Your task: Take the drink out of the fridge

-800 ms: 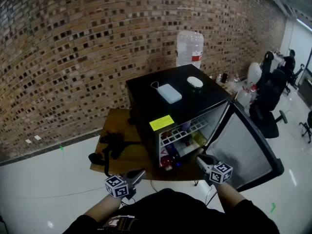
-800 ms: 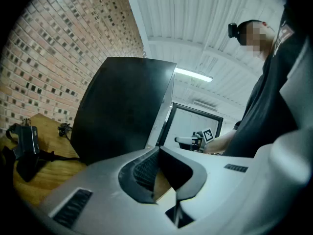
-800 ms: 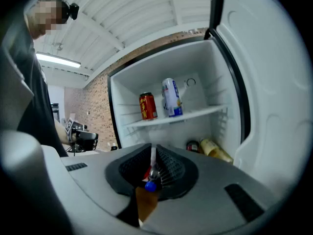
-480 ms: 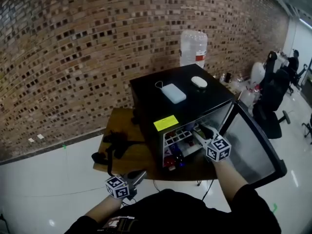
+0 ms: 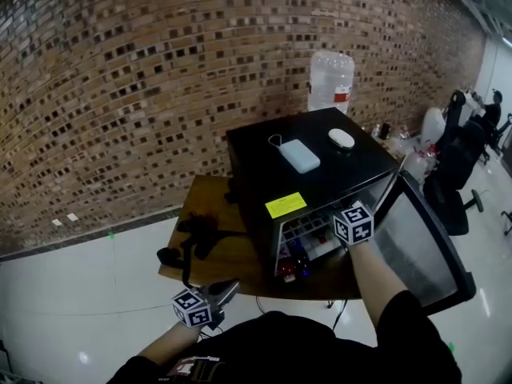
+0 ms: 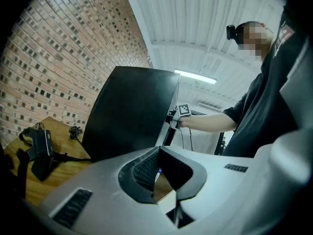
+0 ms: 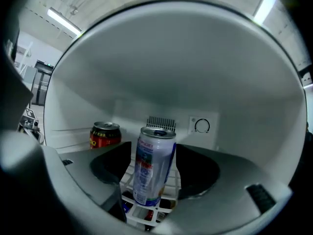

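A black mini fridge (image 5: 320, 174) stands on a wooden table (image 5: 220, 264) with its door (image 5: 416, 246) swung open to the right. My right gripper (image 7: 154, 166) reaches into the upper shelf; in the head view only its marker cube (image 5: 354, 224) shows at the opening. A tall silver-and-blue can (image 7: 155, 155) stands on the wire shelf between its open jaws, the pads not pressing on it. A red can (image 7: 104, 135) sits behind to the left. My left gripper (image 5: 224, 292) hangs low by the table's front edge, shut and empty.
More drinks (image 5: 292, 264) sit on the fridge's lower level. A white power bank (image 5: 299, 155) and a mouse (image 5: 342, 138) lie on top of the fridge. A black strap bundle (image 5: 200, 234) lies on the table's left. A water jug (image 5: 331, 81) stands behind; office chairs (image 5: 464, 150) at right.
My right gripper has risen from the table's front edge and gone into the fridge's upper shelf. The left gripper has stayed put.
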{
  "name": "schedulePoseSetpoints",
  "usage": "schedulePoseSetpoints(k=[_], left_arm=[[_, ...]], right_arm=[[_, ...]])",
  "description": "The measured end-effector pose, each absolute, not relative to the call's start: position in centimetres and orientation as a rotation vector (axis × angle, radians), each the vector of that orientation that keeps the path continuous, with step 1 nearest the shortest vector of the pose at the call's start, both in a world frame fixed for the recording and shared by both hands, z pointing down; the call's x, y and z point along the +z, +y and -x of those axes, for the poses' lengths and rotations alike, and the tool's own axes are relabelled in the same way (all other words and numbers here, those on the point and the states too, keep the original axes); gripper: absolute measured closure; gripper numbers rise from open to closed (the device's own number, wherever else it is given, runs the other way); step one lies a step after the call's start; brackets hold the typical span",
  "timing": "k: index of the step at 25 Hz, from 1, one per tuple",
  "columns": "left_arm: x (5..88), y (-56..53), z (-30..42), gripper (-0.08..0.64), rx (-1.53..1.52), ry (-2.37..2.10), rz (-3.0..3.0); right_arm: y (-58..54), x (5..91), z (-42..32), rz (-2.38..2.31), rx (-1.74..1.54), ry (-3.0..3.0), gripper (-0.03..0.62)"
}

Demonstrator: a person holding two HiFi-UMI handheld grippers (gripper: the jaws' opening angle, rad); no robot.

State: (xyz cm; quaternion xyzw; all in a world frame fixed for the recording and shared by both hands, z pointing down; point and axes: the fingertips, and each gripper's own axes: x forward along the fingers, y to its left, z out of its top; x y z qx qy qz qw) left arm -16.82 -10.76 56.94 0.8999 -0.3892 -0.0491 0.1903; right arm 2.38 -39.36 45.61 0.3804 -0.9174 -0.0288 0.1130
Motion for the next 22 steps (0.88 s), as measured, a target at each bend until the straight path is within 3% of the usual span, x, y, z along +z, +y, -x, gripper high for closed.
schedulePoseSetpoints(k=[22], left_arm=[[56.8, -11.3, 16.9, 0.568, -0.144, -1.096, -2.528]], right_arm=[[-39.1, 46.0, -2.4, -1.025, -0.051, -2.663, 0.311]])
